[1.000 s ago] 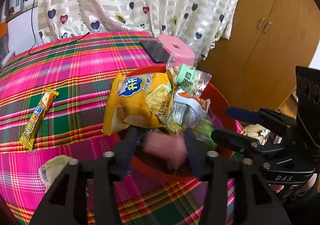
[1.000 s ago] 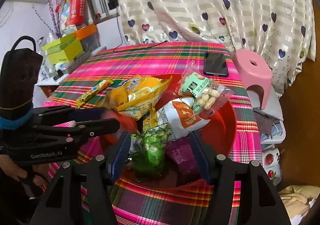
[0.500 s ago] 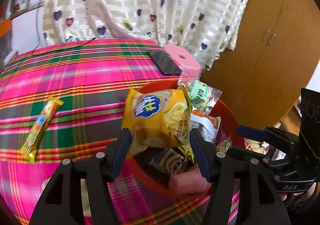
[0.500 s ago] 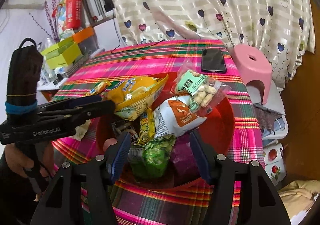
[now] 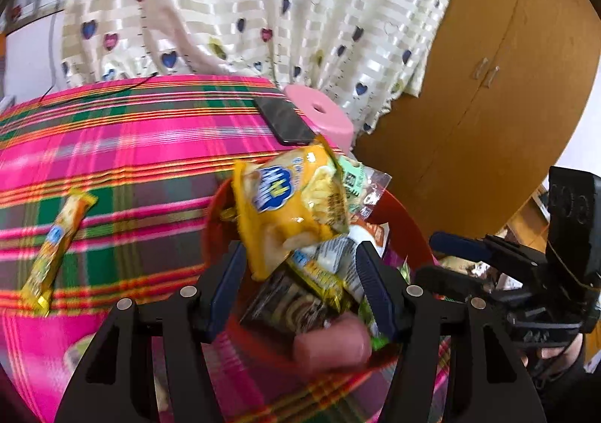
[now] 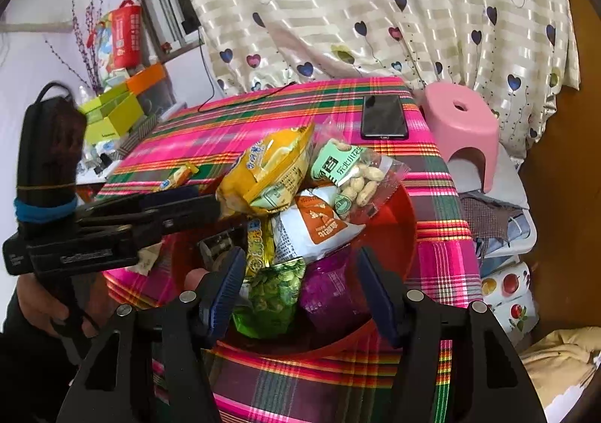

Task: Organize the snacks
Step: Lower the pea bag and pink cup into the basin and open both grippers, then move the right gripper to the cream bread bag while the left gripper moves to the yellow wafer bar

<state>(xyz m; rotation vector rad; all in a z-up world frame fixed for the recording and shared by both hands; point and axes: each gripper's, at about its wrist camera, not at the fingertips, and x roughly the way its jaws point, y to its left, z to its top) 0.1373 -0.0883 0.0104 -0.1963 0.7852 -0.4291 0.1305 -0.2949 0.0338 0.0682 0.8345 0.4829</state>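
Snacks piled in red basin; yellow chip bag on top, unheld between spread jaws of left gripper. Right gripper released, empty over basin. Stray snack bar on tablecloth judged next; reach and clamp required.

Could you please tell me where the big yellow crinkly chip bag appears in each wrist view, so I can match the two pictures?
Left wrist view: the big yellow crinkly chip bag sits at centre, over the round red plastic basin's far-left rim.
Right wrist view: left of centre, beside the clear peanut packet.
Shared landmark: the black phone on the pink plaid tablecloth.
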